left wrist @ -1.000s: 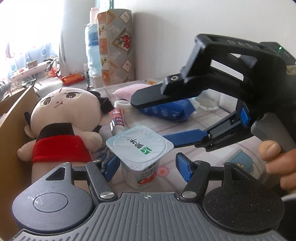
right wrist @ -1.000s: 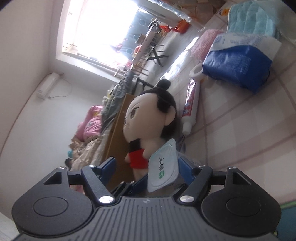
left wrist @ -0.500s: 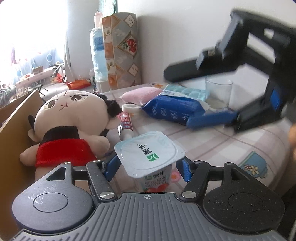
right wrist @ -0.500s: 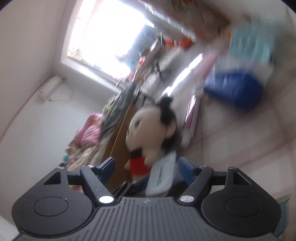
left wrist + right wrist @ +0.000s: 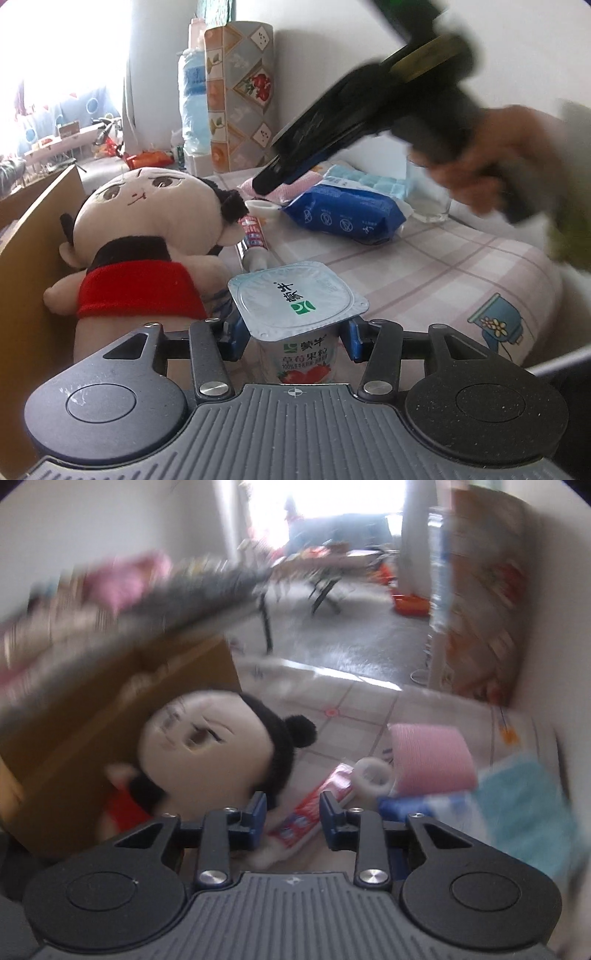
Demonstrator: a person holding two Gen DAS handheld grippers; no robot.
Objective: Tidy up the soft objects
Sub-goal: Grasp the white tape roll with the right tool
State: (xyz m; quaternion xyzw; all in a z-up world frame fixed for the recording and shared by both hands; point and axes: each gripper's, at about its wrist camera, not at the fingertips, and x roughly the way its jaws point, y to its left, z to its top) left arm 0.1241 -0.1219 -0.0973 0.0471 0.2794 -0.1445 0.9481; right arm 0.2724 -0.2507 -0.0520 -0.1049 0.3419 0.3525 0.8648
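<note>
Only left wrist view: yogurt cup [image 5: 299, 317] between closing left gripper [image 5: 293, 334].

Plush doll [image 5: 147, 236]: cream face, black hair, red band. Yogurt cup [image 5: 297, 310]: white, silver-blue foil lid, green logo, strawberry print. Bench cloth [image 5: 424, 266]: pink-and-white check. Packet [image 5: 347, 218]: blue and white. Tube [image 5: 314, 808]: red and white. Pink roll [image 5: 428, 757] noted. Cardboard box [image 5: 33, 236]: brown.

In the left wrist view the yogurt cup [image 5: 299, 325] sits bottom centre, the plush doll [image 5: 147, 236] left of it against the cardboard box [image 5: 33, 236]. A toothpaste tube [image 5: 253, 240] lies behind the cup; the tissue pack [image 5: 343, 216] and glass [image 5: 428, 199] are toward the upper right.
</note>
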